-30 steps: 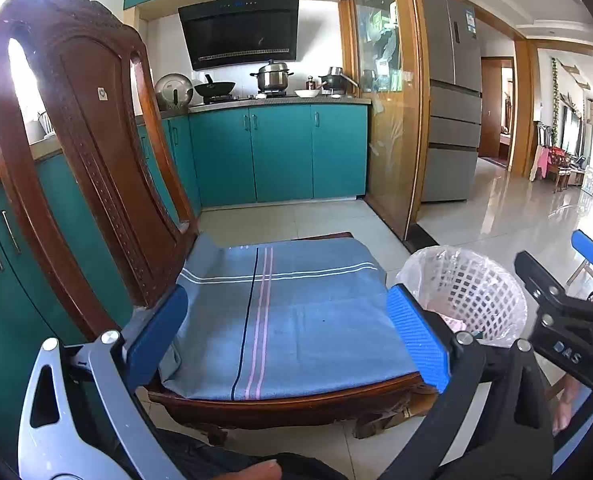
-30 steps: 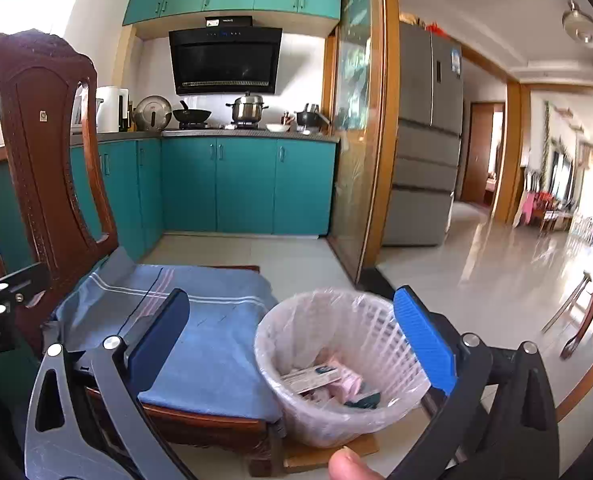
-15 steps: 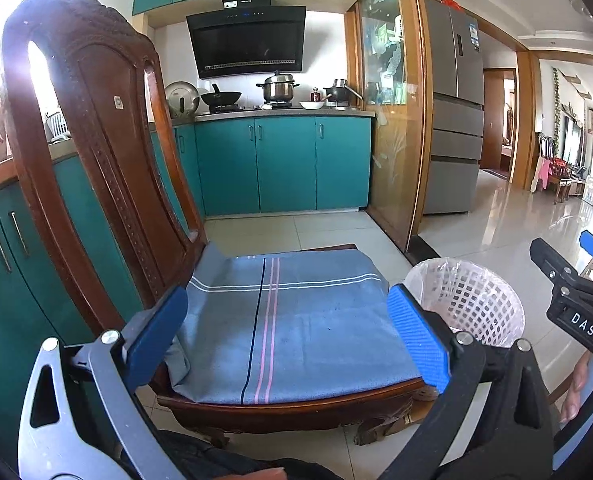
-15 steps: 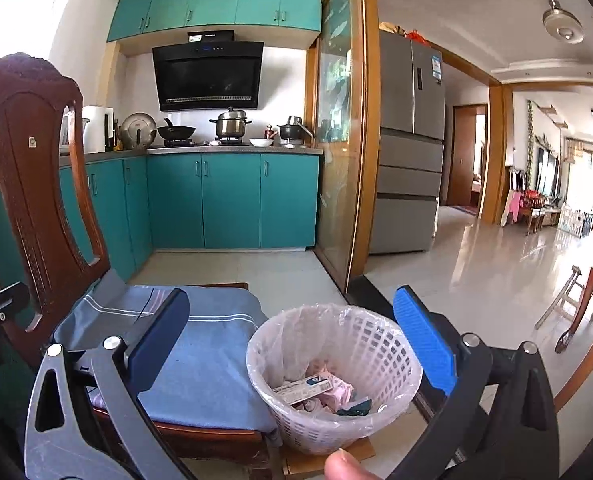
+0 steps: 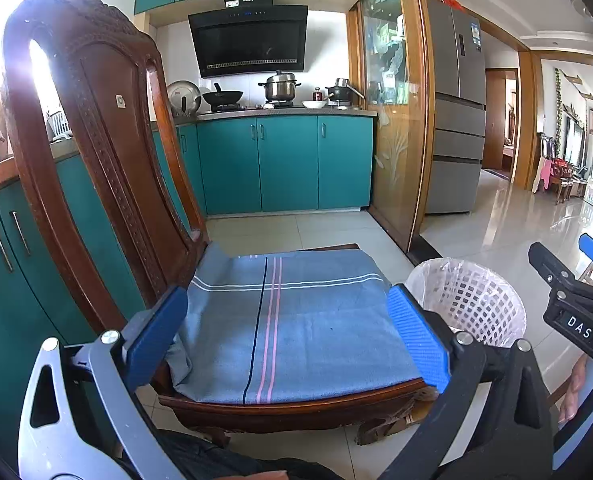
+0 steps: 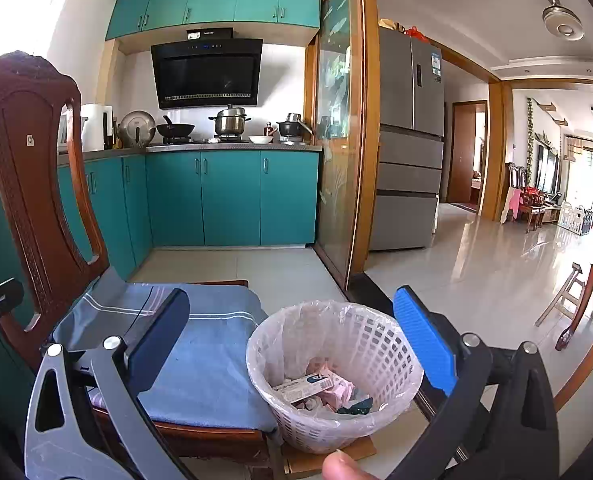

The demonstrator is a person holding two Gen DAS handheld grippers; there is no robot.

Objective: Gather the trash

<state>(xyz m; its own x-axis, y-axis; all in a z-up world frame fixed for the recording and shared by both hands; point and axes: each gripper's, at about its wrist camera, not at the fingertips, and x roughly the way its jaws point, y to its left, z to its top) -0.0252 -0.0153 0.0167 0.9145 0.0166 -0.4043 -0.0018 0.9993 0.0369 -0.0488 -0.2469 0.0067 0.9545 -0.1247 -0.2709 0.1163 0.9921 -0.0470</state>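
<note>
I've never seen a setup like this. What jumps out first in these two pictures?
A carved wooden chair with a blue striped cloth over its seat fills the left. Right of it stands a white lattice basket lined with plastic, holding a small carton and pink scraps. Behind runs a teal kitchen with pots on the stove, and blue-padded fingers frame each view.
</note>
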